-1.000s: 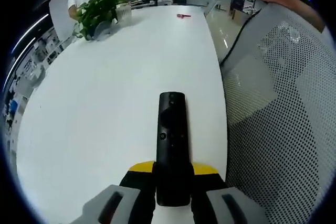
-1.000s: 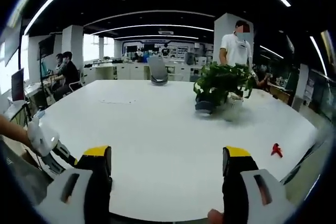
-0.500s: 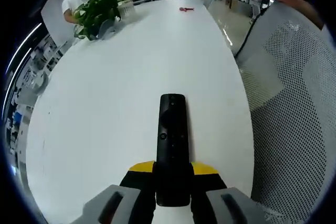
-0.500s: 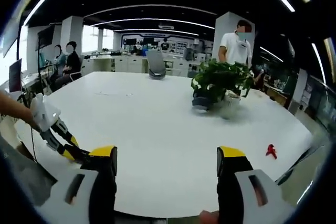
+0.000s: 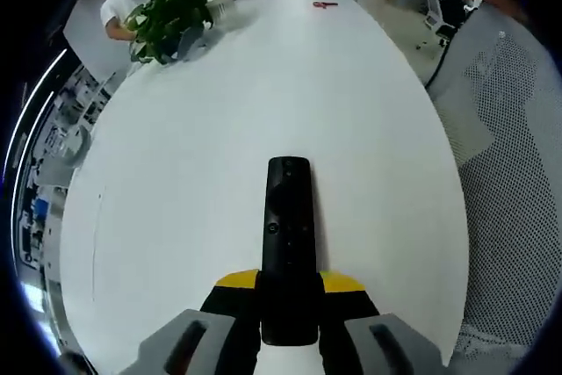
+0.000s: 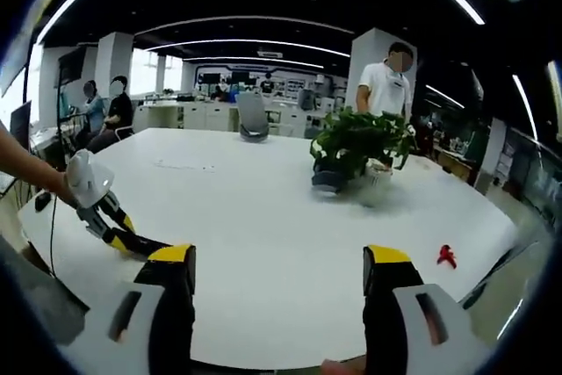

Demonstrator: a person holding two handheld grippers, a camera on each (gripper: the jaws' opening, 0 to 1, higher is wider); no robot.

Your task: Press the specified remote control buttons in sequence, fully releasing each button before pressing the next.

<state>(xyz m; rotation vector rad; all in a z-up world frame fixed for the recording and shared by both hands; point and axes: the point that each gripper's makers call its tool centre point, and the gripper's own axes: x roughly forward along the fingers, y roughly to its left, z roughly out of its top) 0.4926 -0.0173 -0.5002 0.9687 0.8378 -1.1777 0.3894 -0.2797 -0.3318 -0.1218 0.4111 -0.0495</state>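
Left gripper (image 5: 288, 292) pinches the lower end of a black remote (image 5: 289, 234), jaws clamped on both sides, remote pointing forward over the white table (image 5: 193, 173) with its buttons facing up. Right gripper (image 6: 277, 274) is spread wide with nothing between the jaws, hovering above the table edge, well apart from the remote. In the right gripper view the left gripper comes in from the left, held in a hand (image 6: 66, 186).

Step in hand, as I judge it: bring the right gripper over to press a button. To do it well: keep the left grip level and steady so the remote doesn't tip, close the right jaws or use one tip, come down square on the target button, push, then lift fully clear before going to the next. Button labels too small to read here.

Further out: potted plant (image 6: 360, 142) on the far side of the table, small red thing (image 6: 447, 256) near the right edge, a person standing behind the plant, others seated at left.
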